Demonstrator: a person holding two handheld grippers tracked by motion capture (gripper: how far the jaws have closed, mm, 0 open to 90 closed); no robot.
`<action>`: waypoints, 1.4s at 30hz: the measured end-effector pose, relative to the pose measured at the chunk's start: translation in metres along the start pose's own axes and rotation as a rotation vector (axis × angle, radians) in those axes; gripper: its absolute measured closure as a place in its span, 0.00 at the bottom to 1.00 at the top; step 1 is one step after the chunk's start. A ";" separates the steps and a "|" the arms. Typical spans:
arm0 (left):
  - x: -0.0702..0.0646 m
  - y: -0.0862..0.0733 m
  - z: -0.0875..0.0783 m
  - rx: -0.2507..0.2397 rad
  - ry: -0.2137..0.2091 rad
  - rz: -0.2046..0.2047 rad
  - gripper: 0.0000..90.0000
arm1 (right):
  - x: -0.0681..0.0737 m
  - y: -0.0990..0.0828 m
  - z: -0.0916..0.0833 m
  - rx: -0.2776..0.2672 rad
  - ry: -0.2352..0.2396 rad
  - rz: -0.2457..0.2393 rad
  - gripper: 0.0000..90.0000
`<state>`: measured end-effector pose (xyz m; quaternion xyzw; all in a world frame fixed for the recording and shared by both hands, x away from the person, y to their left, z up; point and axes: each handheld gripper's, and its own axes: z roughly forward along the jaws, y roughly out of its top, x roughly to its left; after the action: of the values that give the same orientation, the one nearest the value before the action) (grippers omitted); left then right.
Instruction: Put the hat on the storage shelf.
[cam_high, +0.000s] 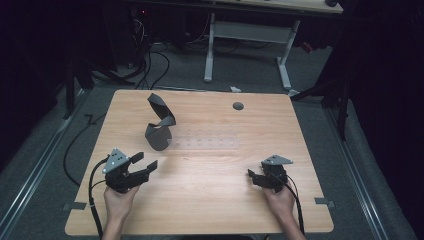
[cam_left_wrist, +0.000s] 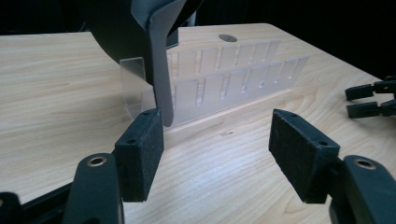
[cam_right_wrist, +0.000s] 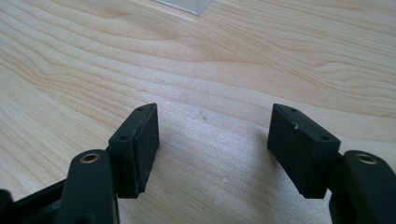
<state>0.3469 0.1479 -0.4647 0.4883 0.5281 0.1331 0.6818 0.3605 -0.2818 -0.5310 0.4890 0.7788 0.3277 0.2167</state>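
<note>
A clear plastic slotted rack (cam_high: 206, 142) (cam_left_wrist: 233, 79) lies across the middle of the wooden table (cam_high: 215, 200). A dark grey twisted sheet-like piece (cam_high: 160, 122) (cam_left_wrist: 159, 56) stands at the rack's left end, its lower strip hanging down in front of the rack. My left gripper (cam_high: 145, 161) (cam_left_wrist: 217, 135) sits just short of that piece, open, with nothing between its pads. My right gripper (cam_high: 252, 177) (cam_right_wrist: 215, 135) rests low over bare wood at the front right, open and holding nothing. The right gripper's fingers (cam_left_wrist: 369, 98) also appear at the edge of the left gripper view.
A round grey grommet (cam_high: 238, 106) (cam_left_wrist: 227, 38) sits near the table's far edge. Beyond the table stand a white desk frame (cam_high: 210, 50) and cables (cam_high: 150, 65) on the floor. Bare wood lies between the two grippers.
</note>
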 end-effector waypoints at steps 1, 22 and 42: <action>-0.001 -0.001 -0.001 0.003 -0.001 -0.004 0.40 | 0.000 0.000 0.000 0.000 0.000 0.000 0.38; -0.019 -0.060 0.023 0.145 -0.008 0.032 0.40 | 0.000 0.000 0.000 0.001 0.001 0.000 0.38; -0.022 -0.113 0.054 0.263 0.147 0.206 0.37 | 0.000 0.000 0.000 0.001 0.002 -0.001 0.37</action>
<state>0.3464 0.0489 -0.5441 0.6136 0.5367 0.1674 0.5544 0.3603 -0.2815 -0.5309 0.4885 0.7794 0.3276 0.2157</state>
